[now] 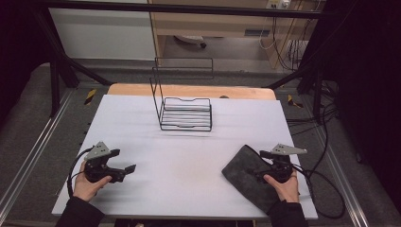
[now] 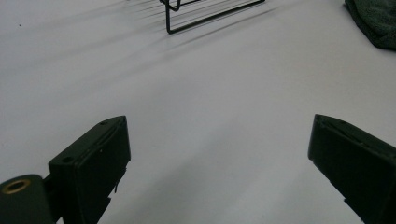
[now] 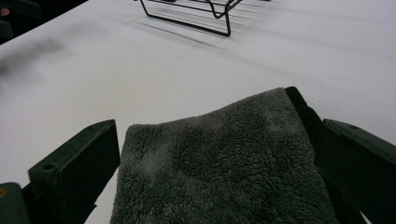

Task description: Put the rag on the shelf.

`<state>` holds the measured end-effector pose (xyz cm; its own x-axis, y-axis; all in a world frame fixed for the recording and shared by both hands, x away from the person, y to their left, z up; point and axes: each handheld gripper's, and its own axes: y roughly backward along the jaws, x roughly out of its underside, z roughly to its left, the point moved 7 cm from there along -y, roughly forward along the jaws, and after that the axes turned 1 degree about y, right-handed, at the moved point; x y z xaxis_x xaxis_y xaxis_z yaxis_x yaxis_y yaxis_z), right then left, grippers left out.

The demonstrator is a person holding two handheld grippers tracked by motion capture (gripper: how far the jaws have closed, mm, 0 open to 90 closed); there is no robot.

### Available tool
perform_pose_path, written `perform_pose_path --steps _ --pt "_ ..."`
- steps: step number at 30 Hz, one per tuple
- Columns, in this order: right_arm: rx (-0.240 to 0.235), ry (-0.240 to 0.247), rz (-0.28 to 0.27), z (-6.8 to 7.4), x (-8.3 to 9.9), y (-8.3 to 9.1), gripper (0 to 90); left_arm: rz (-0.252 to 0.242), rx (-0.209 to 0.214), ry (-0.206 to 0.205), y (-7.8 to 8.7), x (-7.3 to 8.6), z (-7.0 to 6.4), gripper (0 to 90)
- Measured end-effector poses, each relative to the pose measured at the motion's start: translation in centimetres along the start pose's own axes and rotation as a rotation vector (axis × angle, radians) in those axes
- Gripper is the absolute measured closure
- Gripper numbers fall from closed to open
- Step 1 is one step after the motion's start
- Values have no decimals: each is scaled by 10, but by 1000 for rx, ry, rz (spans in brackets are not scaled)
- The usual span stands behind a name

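- The right tool sits over the near right part of the white counter, jaws spread either side of the grey towel, not clenched on it.
- The right gripper view shows the towel's fleecy pile between those jaws.
- The left tool is released, bare counter between its jaws.
- The wire rack is cut off at both gripper views' top edges.
- No legible writing.

A dark grey, fluffy towel is lying on the plain white table, its pile showing mottled lighter and darker patches. The wire rack is showing black. Both the left gripper and the right gripper are showing black jaws with pale grey top plates.
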<state>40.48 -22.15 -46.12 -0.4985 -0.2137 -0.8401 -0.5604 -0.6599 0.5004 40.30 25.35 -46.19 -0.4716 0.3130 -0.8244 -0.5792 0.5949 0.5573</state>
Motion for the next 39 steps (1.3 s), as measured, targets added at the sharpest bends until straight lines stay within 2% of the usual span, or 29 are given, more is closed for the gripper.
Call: perform_pose_path --steps 4,18,25,32,36,39 --pt "-3 -3 -2 1 0 1 8 2 -2 12 -1 1 1 58" --pt "15 7 25 6 1 -3 22 5 -13 10 0 3 2 65" --pt "6 19 48 18 -1 -11 63 5 -14 12 0 3 0 64" --pt "17 56 94 34 -2 -23 111 8 -21 10 -1 3 1 63" --pt "10 85 131 44 -1 -32 161 7 -22 12 -1 3 1 64" --pt "6 107 137 52 -1 -37 229 7 -23 14 -1 3 1 64"
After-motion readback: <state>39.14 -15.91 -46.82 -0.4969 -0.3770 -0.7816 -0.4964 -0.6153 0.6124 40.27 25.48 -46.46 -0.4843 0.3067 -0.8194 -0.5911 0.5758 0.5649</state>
